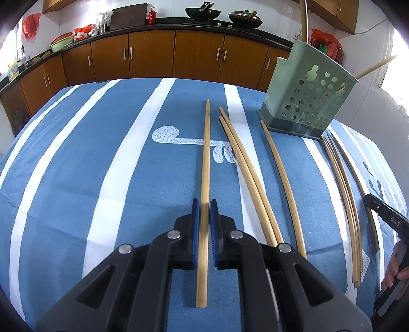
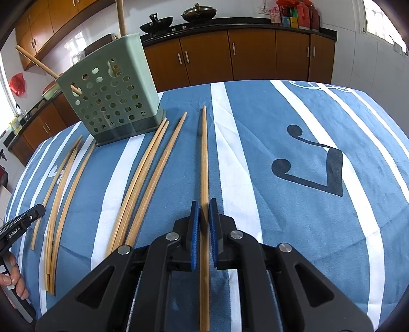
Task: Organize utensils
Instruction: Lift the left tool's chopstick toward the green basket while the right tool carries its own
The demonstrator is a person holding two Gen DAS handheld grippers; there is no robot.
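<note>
Several bamboo chopsticks lie on a blue and white striped cloth. My left gripper (image 1: 204,204) is shut on one chopstick (image 1: 206,153) that runs straight ahead between the blue pads. My right gripper (image 2: 204,203) is shut on another chopstick (image 2: 204,153) the same way. A green perforated utensil holder (image 1: 310,94) stands on the cloth at the far right of the left view and shows at the far left of the right wrist view (image 2: 110,97). It holds two chopsticks that stick out of its top.
Loose chopsticks lie in groups beside the holder (image 1: 245,166) (image 1: 342,184) (image 2: 145,173) (image 2: 64,191). The other gripper shows at each view's edge (image 1: 386,217) (image 2: 23,222). Brown kitchen cabinets (image 1: 153,51) and woks (image 1: 203,12) are behind the table.
</note>
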